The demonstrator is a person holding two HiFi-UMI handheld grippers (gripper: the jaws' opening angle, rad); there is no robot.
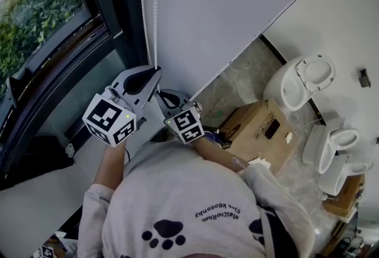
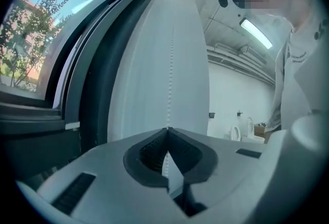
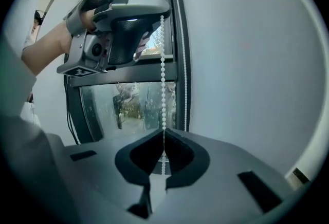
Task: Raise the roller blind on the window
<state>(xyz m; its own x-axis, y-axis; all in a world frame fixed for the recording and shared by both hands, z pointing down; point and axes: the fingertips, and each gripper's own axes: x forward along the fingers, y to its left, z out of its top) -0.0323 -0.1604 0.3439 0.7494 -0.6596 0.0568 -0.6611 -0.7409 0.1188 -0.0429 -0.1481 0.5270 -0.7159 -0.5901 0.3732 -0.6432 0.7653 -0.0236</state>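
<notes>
My left tongs (image 1: 154, 71) are closed tight on the roller blind's bead chain (image 1: 156, 14). In the left gripper view the two dark pads meet at the tip (image 2: 167, 129), and the beads (image 2: 170, 79) run straight up from that pinch point. Below it, a stretch of chain passes down through the hollow between the jaws.

My right tongs (image 1: 161, 96) sit just under the left ones and are clamped on the same strand. In the right gripper view the jaws come together at the tip (image 3: 163, 131) with the chain (image 3: 163, 79) rising out of them. The chain reaches the left tongs (image 3: 161, 13) overhead, which grip it where the strand crosses their tip.

A second strand (image 3: 184, 63) hangs free just to the right of the held one, close to the dark window frame (image 3: 177, 79) and touched by neither tongs. In the head view this loose strand (image 1: 142, 8) runs down beside the gripped one.

Beyond both tongs is the window (image 1: 47, 20), with green trees outside the glass. To the right of the tongs stands a plain pale wall (image 1: 237, 14). Past my right tongs, well apart from them on the floor, are a cardboard box (image 1: 260, 129) and some white toilets (image 1: 302, 79). None of the views shows me the blind's fabric clearly.
</notes>
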